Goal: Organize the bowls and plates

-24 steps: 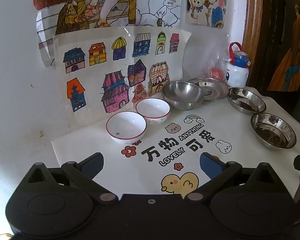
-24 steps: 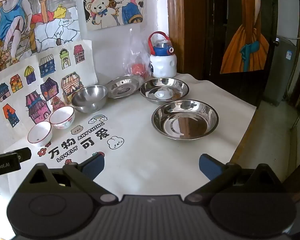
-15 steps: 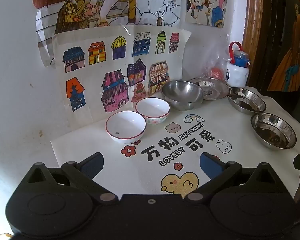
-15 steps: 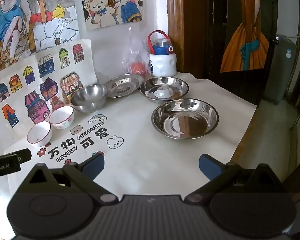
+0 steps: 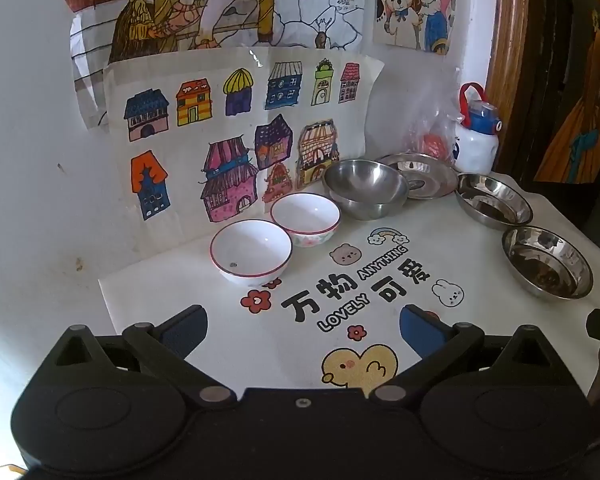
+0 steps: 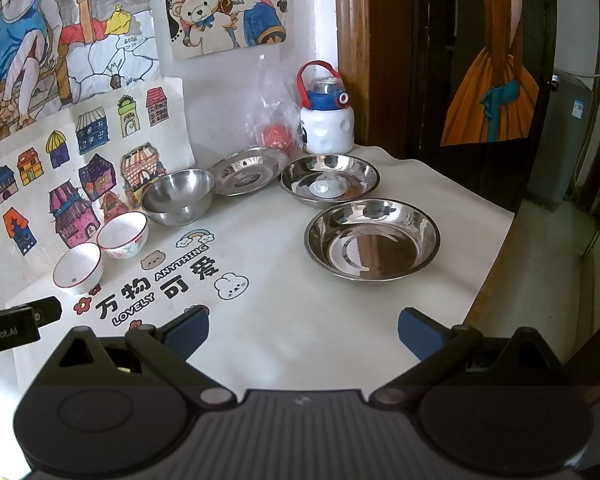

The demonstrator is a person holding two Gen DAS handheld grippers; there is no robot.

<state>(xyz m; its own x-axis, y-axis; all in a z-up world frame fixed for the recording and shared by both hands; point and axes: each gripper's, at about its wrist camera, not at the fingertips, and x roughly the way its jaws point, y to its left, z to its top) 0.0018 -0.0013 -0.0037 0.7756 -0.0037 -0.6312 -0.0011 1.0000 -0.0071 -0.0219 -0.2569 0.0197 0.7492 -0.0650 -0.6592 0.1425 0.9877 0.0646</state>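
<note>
Two white red-rimmed bowls (image 5: 251,251) (image 5: 305,219) sit side by side near the wall, with a deep steel bowl (image 5: 365,187) to their right. Behind it lies a flat steel plate (image 5: 422,175), then two shallow steel dishes (image 5: 493,204) (image 5: 547,262) toward the right edge. In the right wrist view the same near dish (image 6: 372,239), far dish (image 6: 329,185), plate (image 6: 249,169), steel bowl (image 6: 178,196) and white bowls (image 6: 122,234) (image 6: 77,267) show. My left gripper (image 5: 302,324) hangs open over the printed cloth, short of the white bowls. My right gripper (image 6: 303,326) is open too, short of the near dish, nothing between its fingers.
A white cloth (image 5: 380,280) with printed cartoons covers the table. A white and blue bottle (image 6: 327,114) and a clear bag (image 6: 276,120) stand at the back by the wooden door frame (image 6: 350,52). Drawings hang on the wall. The table edge (image 6: 496,272) drops off at right.
</note>
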